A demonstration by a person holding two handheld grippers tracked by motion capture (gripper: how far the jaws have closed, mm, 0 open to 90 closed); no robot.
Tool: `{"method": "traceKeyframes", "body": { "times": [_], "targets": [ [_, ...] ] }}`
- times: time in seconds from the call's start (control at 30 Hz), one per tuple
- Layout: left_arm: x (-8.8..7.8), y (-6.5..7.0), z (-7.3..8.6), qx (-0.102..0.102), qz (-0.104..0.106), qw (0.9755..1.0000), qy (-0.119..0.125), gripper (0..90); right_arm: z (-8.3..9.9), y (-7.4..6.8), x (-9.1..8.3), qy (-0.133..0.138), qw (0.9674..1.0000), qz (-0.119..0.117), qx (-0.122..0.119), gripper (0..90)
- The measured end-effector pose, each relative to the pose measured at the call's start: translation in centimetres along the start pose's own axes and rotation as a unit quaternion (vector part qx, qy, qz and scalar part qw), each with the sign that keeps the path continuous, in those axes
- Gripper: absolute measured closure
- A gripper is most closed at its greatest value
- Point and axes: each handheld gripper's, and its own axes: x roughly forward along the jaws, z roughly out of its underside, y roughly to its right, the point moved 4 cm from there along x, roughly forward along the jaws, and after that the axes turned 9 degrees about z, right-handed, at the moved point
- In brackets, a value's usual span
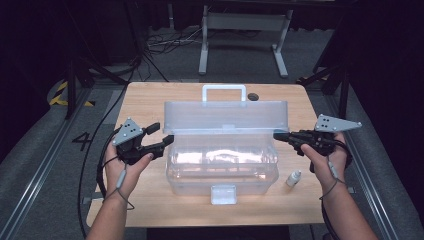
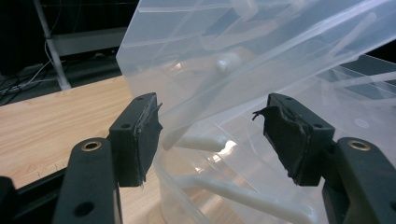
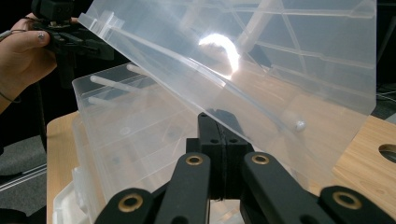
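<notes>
- While I hold a pair of tongs in each hand, the clear plastic box [image 1: 222, 165] sits in the middle of the wooden bench [image 1: 150, 102], its lid [image 1: 226, 116] raised and leaning back, the white handle [image 1: 223, 91] at the far side.
- From the high view, my left tongs [image 1: 162, 134] are at the box's left end with the jaws spread wide; one jaw is up beside the lid's left edge, the other is at the rim of the body.
- My left gripper view adds what the high view cannot: the two pads [image 2: 140, 140] stand well apart with the lid's corner [image 2: 154, 70] ahead and between them, and neither pad presses on the plastic. They hold nothing.
- From the high view, my right tongs [image 1: 277, 135] point at the right end of the lid, where lid and body meet.
- My right gripper view shows the jaws shut flat against each other, the tip [image 3: 219, 116] up against the underside of the lid [image 3: 243, 60]; I see nothing pinched between them.
- That same view also catches my left hand [image 3: 21, 49] at the box's far end.
- Only the high view takes in a small white dropper bottle [image 1: 294, 178] lying on the bench just right of the box, and a dark hole [image 1: 253, 96] near the far edge.
</notes>
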Motion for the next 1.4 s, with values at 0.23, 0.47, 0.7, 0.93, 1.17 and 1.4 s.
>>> {"method": "traceKeyframes", "body": {
  "times": [0.23,0.47,0.7,0.93,1.17,1.4],
  "targets": [
    [0.4,-0.1,-0.3,-0.002,0.001,1.0000,-0.001,36.4,-0.1,0.1,0.0,0.000,1.0000,0.002,0.004,90.0],
    [0.5,-0.1,-0.7,0.002,-0.005,1.0000,-0.001,36.0,-0.3,0.1,0.1,-0.002,1.0000,0.005,0.005,90.0],
    [0.8,0.6,-1.5,0.009,-0.015,0.9998,0.004,36.0,-0.2,0.1,0.1,0.003,0.9999,0.002,0.013,90.0],
    [1.4,0.9,-2.0,0.004,-0.022,0.9997,0.010,38.6,-0.2,0.1,0.1,0.003,0.9999,0.003,0.015,90.0],
    [1.6,1.1,-2.5,0.004,-0.036,0.9991,0.020,40.0,-0.2,0.1,0.1,0.005,0.9998,0.002,0.017,90.0],
    [1.6,1.2,-2.8,0.022,-0.059,0.9977,0.027,42.1,-0.2,0.0,0.2,0.006,0.9998,0.002,0.017,90.0]
  ]
}}
